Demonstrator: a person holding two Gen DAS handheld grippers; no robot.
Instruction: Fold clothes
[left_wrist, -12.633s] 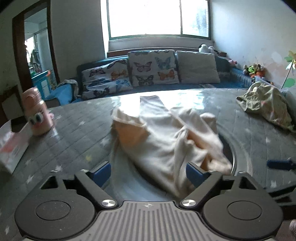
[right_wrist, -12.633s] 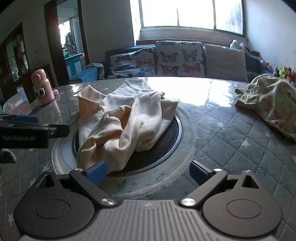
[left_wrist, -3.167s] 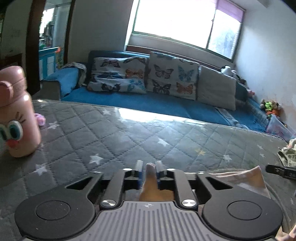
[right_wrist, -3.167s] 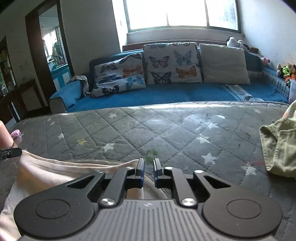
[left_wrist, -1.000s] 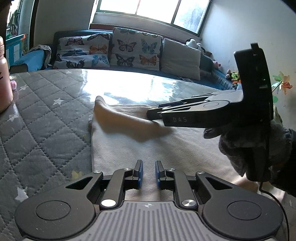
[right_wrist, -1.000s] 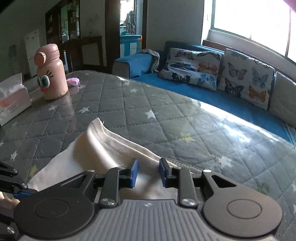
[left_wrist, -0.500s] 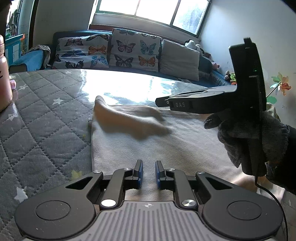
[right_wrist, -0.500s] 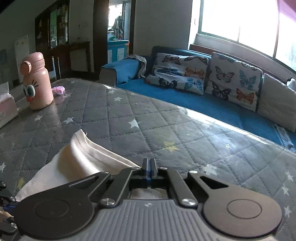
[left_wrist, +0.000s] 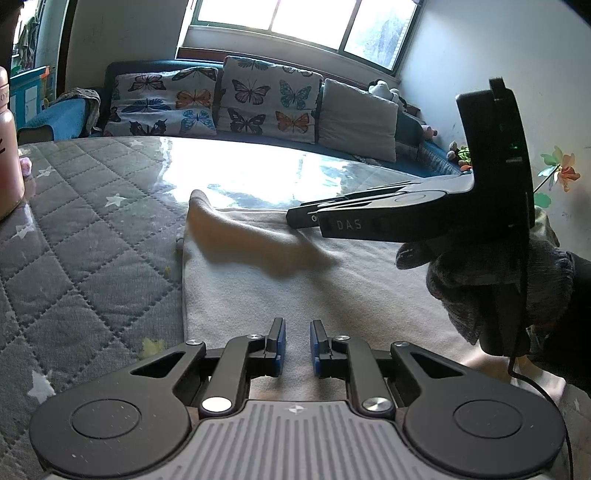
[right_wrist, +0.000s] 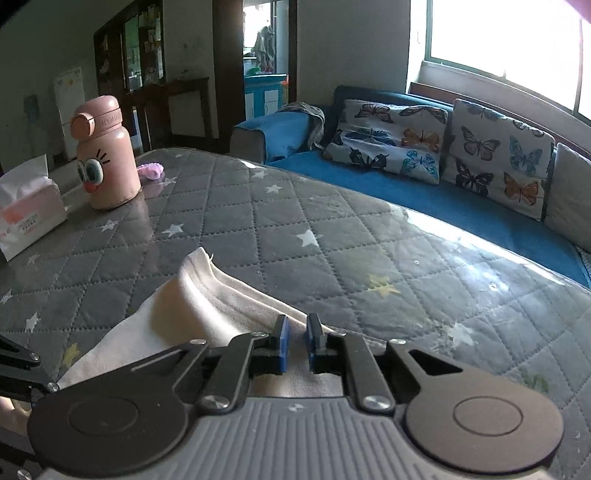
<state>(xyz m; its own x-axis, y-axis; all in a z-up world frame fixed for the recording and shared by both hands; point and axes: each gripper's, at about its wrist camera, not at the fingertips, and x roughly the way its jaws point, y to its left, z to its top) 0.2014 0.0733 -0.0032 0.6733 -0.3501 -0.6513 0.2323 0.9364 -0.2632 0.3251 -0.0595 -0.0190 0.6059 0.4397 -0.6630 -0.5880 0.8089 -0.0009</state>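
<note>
Both hand-held grippers over cloth (left_wrist: 332, 280).
My left hand-held gripper (left_wrist: 294, 345) and right hand-held gripper (right_wrist: 296, 343): each slightly spread, pinching nothing.

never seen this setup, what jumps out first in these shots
The cream garment spread flat on the grey quilted star-print table, with the right gripper reaching across it from the right, held in a gloved hand. On the table's far left stands a pink cartoon-eyed bottle.

Soft matt cream cloth garment (left_wrist: 303, 280) on glossy quilted table cover (right_wrist: 258, 229)
</note>
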